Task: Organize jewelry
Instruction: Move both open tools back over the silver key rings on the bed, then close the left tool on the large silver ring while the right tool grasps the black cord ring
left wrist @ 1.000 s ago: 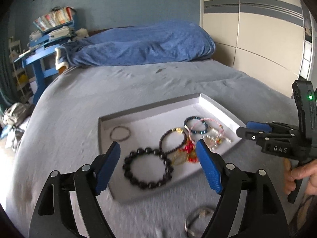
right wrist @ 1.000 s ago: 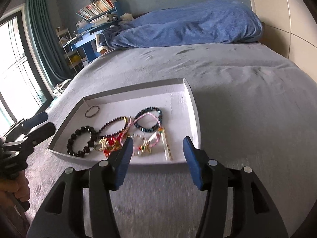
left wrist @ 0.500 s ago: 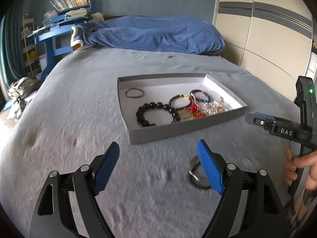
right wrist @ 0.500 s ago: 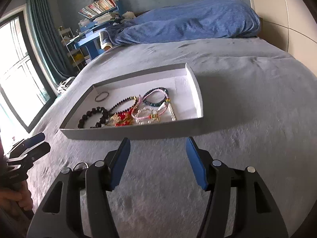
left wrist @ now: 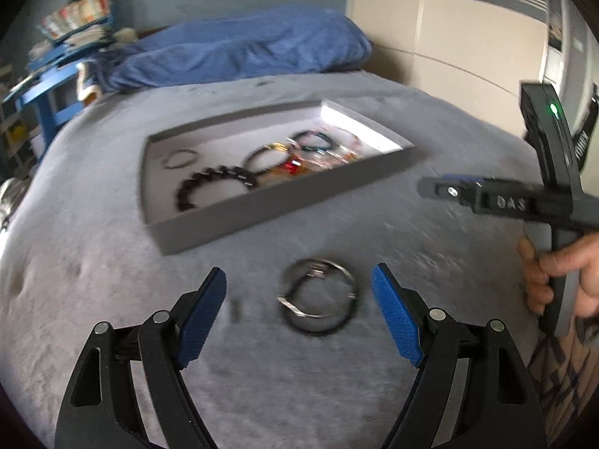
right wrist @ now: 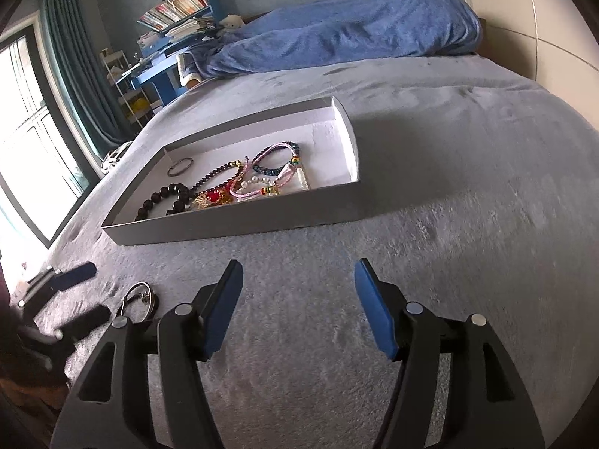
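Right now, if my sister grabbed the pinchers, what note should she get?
Left gripper: open, empty, over the metal bangles lying on the grey blanket.
Right gripper: open, empty, above bare blanket in front of the tray.
Done: several bead bracelets and a thin ring already lie in the tray.
Left: pick up the bangles and put them in the tray.

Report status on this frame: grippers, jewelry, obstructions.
Left gripper open, bracketing loose metal bangles on the bedspread. Right gripper open, empty. Other bracelets in the tray. Nothing blocking.
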Tool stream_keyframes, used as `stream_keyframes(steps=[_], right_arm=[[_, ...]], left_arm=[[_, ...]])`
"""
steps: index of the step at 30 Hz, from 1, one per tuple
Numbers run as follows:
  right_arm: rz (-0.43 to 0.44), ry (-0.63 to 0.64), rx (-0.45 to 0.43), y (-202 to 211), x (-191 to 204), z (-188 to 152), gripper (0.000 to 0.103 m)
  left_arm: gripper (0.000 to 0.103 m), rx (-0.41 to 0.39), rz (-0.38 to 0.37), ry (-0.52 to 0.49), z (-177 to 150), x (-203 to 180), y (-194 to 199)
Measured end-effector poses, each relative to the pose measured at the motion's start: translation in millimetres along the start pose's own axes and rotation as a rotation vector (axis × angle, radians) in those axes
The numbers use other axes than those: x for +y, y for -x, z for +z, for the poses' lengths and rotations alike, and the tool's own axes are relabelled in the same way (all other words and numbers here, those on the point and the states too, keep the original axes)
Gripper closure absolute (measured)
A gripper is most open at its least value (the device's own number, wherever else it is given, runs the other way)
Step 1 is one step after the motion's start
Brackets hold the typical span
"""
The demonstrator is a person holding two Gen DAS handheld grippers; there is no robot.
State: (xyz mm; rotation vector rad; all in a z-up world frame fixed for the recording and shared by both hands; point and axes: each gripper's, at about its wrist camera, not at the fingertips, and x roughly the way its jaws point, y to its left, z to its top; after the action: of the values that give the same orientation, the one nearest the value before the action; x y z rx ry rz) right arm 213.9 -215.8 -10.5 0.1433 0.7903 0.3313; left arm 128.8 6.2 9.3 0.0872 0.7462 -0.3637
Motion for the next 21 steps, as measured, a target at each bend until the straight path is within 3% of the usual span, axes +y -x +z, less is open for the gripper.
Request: stream_keyframes(steps=[5,8,9,21], right_arm=[[0.001,0.012,0.006,-3,1,-1,0.041],[0.001,0.021,0.009,-4,3,-1,0.041],[-0.001,0.026,0.011,-5,4,-2,0.041],[0.022,0.089,0.021,-7,23,-6,0.041]], left_arm=[[0.025,0.039,-0.017,-0.035,0,-9,-13],[0.041,0.100,-0.038,-0.014,1,-5,-27],[0.051,0.116,-0.046,-0.001,1,-3,-31],[0.051,0.016,-0.062,0.043,5,6,-8]])
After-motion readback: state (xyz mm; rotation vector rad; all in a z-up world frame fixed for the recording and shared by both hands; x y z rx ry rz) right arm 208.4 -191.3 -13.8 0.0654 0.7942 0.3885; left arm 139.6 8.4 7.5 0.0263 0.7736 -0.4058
